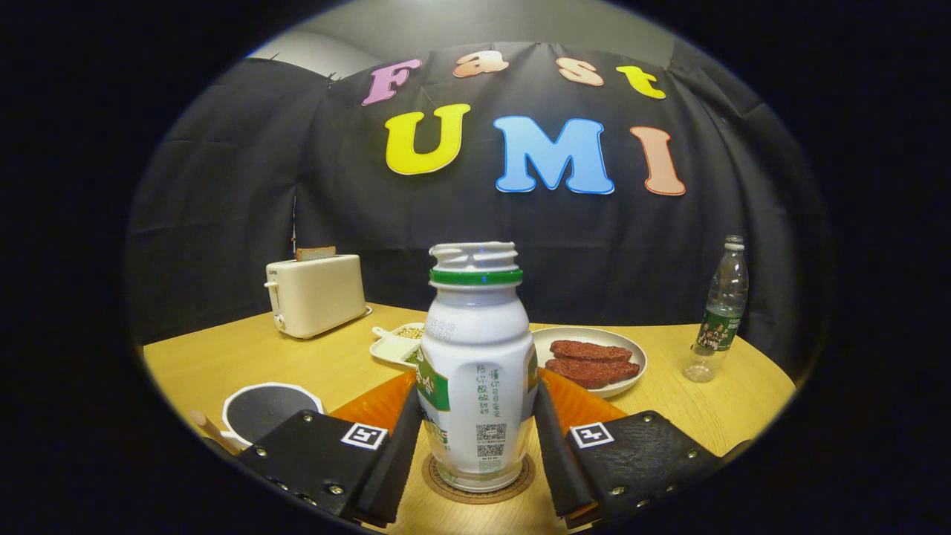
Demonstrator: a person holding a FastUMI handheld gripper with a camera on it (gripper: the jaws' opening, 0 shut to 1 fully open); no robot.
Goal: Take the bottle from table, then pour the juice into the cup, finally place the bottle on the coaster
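The bottle (475, 371) stands upright on the coaster (478, 481), squarely between the gripper's (477, 435) fingers, which pinch its sides.

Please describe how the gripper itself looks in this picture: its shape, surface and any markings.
The gripper has two broad, flat fingers with a textured, leather-like covering fixed by small metal rivets. Each carries a square white tag with a black pattern near its inner edge.

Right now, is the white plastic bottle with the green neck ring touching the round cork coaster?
Touching. The gripper view shows the white plastic bottle standing upright on the round cork coaster, between the fingers.
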